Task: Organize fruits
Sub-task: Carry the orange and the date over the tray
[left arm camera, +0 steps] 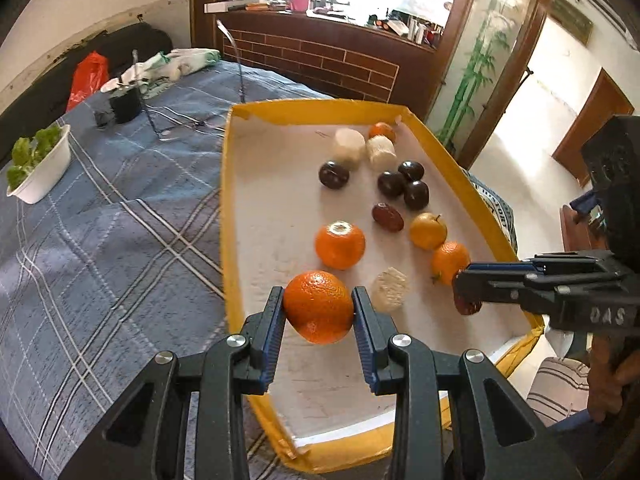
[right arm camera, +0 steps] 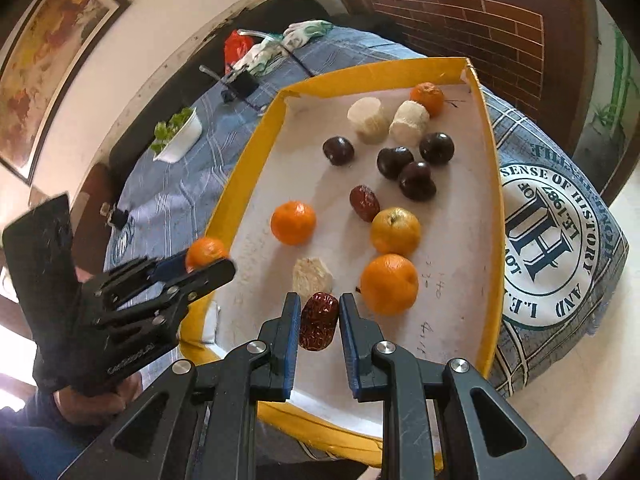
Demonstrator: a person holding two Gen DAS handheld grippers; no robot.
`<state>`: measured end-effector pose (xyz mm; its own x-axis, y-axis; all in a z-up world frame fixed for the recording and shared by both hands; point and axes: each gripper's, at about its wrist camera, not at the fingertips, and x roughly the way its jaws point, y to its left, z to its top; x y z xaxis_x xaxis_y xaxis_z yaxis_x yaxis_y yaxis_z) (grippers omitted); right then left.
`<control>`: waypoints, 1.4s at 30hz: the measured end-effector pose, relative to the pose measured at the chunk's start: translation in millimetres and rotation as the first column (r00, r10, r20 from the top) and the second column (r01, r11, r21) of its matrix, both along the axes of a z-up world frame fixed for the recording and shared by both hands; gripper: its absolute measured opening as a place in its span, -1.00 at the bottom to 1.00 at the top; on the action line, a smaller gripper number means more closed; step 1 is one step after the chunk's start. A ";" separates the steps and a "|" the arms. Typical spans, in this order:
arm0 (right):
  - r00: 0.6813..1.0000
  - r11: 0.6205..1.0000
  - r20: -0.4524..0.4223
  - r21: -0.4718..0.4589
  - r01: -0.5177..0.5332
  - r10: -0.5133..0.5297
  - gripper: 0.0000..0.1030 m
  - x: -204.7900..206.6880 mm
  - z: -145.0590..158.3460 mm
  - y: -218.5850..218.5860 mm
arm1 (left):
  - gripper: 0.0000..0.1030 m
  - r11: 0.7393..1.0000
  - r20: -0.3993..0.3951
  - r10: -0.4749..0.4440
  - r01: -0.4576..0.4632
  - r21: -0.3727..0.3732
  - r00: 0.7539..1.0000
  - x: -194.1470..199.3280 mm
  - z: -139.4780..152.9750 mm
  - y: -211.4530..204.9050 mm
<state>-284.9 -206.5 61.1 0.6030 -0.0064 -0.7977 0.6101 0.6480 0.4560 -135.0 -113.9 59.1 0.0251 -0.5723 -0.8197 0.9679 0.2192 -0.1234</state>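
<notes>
Orange and clamped on both sides, a mandarin (left arm camera: pixel 319 306) sits between the left gripper's (left arm camera: pixel 319 312) fingers (left arm camera: pixel 275 320), held above the near left corner of the tray (left arm camera: pixel 226 208). The right gripper (right arm camera: pixel 319 320) has its fingers (right arm camera: pixel 291 326) closed on a wrinkled red date (right arm camera: pixel 319 321), held over the tray's near end.

Only the left wrist view shows the date from the side, as a dark sliver under the other gripper's tip, mostly hidden by it. It also takes in a bright windowsill crowded with small items too blurred to name, and a doorway at right.

Only the right wrist view shows a framed picture (right arm camera: pixel 44 64) on the wall and a round printed crest (right arm camera: pixel 550 240) on the blue plaid cloth (left arm camera: pixel 100 216), its near part lost over the cloth's edge. There the held mandarin is half covered by the left fingers.

Both views show loose fruit in the tray: three more mandarins, a yellow fruit (right arm camera: pixel 395 231), a second date (right arm camera: pixel 364 202), four dark plums and three pale chunks whose kind I cannot tell. A white bowl (left arm camera: pixel 42 176) of greens stands on the cloth, well apart from the tray.
</notes>
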 end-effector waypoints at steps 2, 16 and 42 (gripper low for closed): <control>1.000 1.000 -0.008 -0.018 -0.018 0.018 -0.58 -0.1 0.3 2.7 | -0.38 1.000 0.004 -0.010 0.010 0.011 1.000 -2.7 -4.0 -4.1; 0.997 0.998 -0.052 0.020 -0.064 0.065 -0.58 4.3 -16.6 -0.7 | -0.38 0.996 0.044 -0.017 0.014 0.085 0.999 -15.7 -27.9 -18.9; 0.991 0.994 -0.083 -0.022 -0.105 0.103 -0.58 22.8 -20.4 -4.8 | -0.38 0.993 0.111 -0.014 0.001 0.117 0.994 -15.5 -34.7 -28.3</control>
